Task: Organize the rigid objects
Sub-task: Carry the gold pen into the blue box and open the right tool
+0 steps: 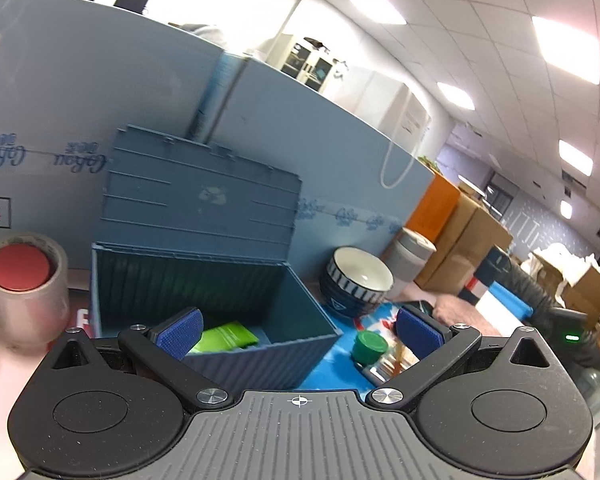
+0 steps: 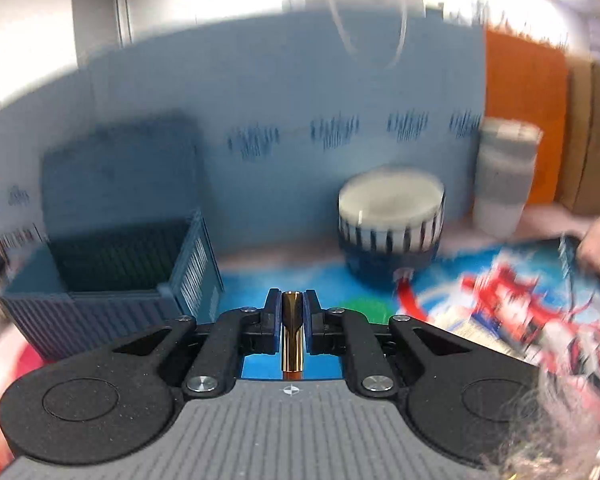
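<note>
the right gripper [image 2: 291, 312] is clamped on a slim gold tube [image 2: 291, 336], a smooth, shiny metal cylinder that stands between the two blue pads and reaches back toward the camera. the left gripper [image 1: 298, 332] has its jaws wide apart with nothing between them; its two pads [image 1: 182, 334] are blue with a fine knurled grid, set on matte black arms.

one blue-grey storage box [image 1: 236, 312] of ribbed plastic sits on the table, rectangular, its flat lid [image 1: 204, 196] hinged up against a pale blue foam board [image 1: 80, 92] printed with repeated logos. one ceramic bowl [image 1: 358, 282] stands to the right of the box, white inside, dark blue outside with a band of short white stripes. behind it is one pale grey cylindrical container [image 1: 414, 252] with a lid. the bowl rests at the edge of a glossy blue, red and white printed sheet [image 2: 500, 300].

the left wrist view alone shows a bright green packet [image 1: 226, 336] inside the box, one small jar with a round green cap [image 1: 368, 346] on the printed sheet, and a roll of clear tape [image 1: 24, 292] with a red disc in its core at far left. the right wrist view alone shows the gold tube; it is heavily blurred, and the green cap is only a smear beside the pads.
</note>
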Motion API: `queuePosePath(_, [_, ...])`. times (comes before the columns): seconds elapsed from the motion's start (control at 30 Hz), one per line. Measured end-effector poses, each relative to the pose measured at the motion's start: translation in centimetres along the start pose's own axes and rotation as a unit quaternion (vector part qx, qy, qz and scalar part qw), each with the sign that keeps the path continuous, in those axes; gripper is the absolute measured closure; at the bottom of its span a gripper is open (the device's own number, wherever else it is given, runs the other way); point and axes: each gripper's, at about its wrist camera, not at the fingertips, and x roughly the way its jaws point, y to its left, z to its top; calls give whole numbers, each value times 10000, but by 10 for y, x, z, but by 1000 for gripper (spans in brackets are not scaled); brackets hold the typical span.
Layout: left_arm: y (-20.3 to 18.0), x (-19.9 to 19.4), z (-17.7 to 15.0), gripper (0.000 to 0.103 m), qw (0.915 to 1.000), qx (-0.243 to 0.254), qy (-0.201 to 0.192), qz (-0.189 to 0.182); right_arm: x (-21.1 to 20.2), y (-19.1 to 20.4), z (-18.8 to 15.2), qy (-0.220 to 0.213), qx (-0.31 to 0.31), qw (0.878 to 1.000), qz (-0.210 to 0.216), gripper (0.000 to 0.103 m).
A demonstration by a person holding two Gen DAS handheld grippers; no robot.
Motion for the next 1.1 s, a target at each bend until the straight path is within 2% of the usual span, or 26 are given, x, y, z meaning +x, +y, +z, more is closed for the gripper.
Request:
queuePosePath(0.17, [16,-5,6,0,9994,-196,-147,233,-30,13,22,-798,-71,9966,-184,93])
queuePosePath(0.33, [38,-10,13,0,9969,-487,-296,547,-48,32,50,-1647,-152,9857,-329,93])
queuePosePath(0.5, [56,-19,17,0,9941,-724,-437,683,-60,57,69,-2401,-56,9706,-129,93])
queuePosePath(0.57, [62,-21,19,0,9931,-810,-471,706,-58,68,72,-2531,45,9674,53,93])
queuePosePath(0.8, [80,-26,21,0,9900,-1047,-518,787,-18,97,70,-2152,501,9724,742,93])
queuePosePath(0.93, [91,-29,21,0,9872,-1240,-557,831,11,110,55,-1674,1151,9727,1122,93])
queuePosePath(1.03, [95,-30,22,0,9862,-1321,-569,816,35,118,37,-1093,1689,9690,1432,93])
queuePosePath(1.1, [96,-30,22,0,9860,-1342,-572,804,47,128,26,-893,1855,9676,1462,93])
